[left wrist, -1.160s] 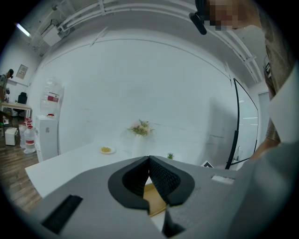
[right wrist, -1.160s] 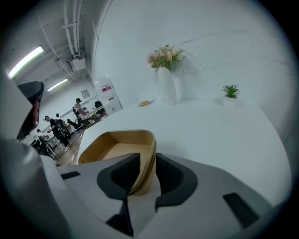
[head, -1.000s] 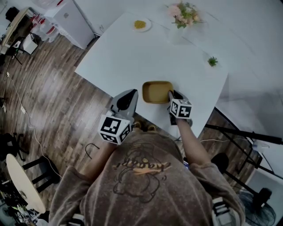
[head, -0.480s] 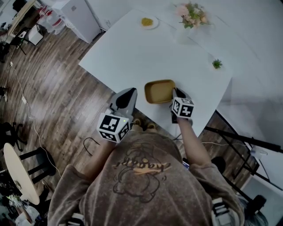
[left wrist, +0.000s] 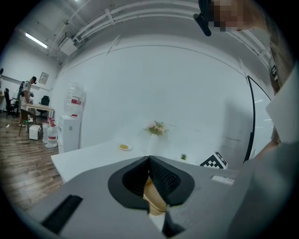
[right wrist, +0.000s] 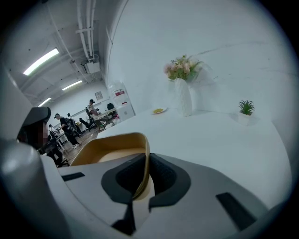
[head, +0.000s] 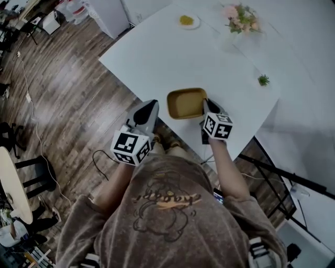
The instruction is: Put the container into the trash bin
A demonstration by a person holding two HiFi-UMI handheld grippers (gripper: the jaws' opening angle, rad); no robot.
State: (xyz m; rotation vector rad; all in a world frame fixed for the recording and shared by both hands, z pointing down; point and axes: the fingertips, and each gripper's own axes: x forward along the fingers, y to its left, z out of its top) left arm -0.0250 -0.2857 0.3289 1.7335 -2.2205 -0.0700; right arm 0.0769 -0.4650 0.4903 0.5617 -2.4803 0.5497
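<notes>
The container [head: 186, 103] is a shallow tan tray with rounded corners, at the near edge of the white table [head: 157, 57]. My right gripper [head: 207, 108] is shut on its right rim. In the right gripper view the thin rim [right wrist: 145, 154] stands clamped between the dark pads, and the tray [right wrist: 110, 144] spreads out to the left. My left gripper [head: 151, 106] hovers just left of the tray, off the table's edge, over the wood floor. Its jaws are shut with nothing in them, and in the left gripper view [left wrist: 149, 159] a bit of tan shows beyond them.
Farther back on the table are a small plate of yellow food [head: 187, 21], a vase of flowers [head: 241, 15] and a tiny potted plant [head: 264, 80]. Black stand legs [head: 282, 172] run right of the person. A cable [head: 99, 162] lies on the floor at left.
My right gripper and the tray's rim have risen a little. The left gripper has drifted slightly left and down beside the tray.
</notes>
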